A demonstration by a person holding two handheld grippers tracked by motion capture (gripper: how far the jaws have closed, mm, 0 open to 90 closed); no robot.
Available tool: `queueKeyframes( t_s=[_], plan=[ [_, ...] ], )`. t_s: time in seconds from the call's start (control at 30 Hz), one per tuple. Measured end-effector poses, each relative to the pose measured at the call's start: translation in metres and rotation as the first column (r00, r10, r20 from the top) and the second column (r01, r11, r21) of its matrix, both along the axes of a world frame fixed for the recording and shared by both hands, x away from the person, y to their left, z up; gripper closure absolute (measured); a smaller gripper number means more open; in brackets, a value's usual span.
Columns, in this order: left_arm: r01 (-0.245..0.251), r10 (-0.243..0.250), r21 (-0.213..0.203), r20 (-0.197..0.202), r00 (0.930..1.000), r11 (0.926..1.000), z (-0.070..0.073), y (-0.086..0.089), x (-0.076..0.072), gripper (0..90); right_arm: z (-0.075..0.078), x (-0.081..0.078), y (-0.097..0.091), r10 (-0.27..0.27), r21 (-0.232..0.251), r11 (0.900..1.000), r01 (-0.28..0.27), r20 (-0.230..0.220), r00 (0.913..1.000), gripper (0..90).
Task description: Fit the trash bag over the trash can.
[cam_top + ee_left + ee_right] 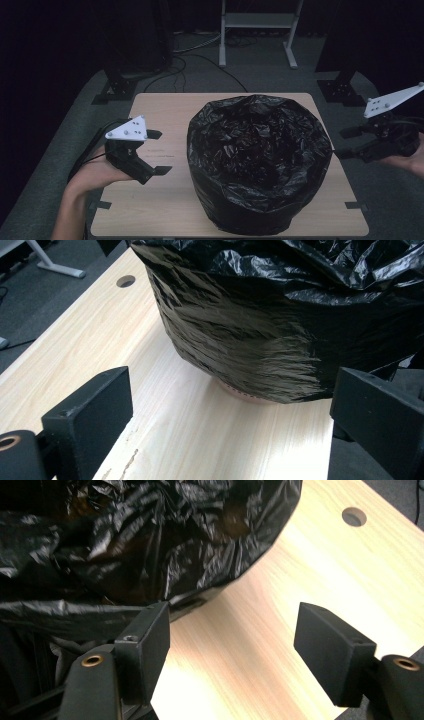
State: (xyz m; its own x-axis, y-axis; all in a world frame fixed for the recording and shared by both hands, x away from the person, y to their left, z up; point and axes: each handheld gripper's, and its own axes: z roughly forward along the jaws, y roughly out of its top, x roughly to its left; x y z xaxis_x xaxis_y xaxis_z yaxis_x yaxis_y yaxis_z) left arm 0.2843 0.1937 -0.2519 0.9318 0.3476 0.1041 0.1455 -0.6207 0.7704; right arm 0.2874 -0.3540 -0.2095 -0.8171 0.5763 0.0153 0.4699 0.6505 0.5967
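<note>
At the left of the high view, the left gripper (156,152) is held in the person's left hand (97,172) over the left part of the wooden surface (165,205), its jaws spread wide with nothing between them and pointing toward the bag. In the left gripper view the same jaws stand far apart with bare wood between them, and the bag's crinkled side rises just ahead. In the middle sits the black bin bag (259,160), a liner pulled over a round container whose pale lower edge peeks out at the base (245,392); its mouth is open and it takes up the centre and right of the surface. At the right, the right gripper (347,142) is held off the surface's right edge, jaws apart and empty, close beside the bag's rim; whether a jaw tip touches the plastic cannot be told
</note>
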Motion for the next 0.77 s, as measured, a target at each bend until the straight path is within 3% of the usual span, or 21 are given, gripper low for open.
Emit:
queueKeyframes(
  t_s=[0.77],
  plan=[
    [-0.021,0.022,0.018,-0.019,0.9996,0.9996,-0.029,0.003,-0.002,2.7,-0.061,-0.004,-0.024,-0.037,0.011,0.9992,0.038,-0.094,0.9949,29.7]
  ],
)
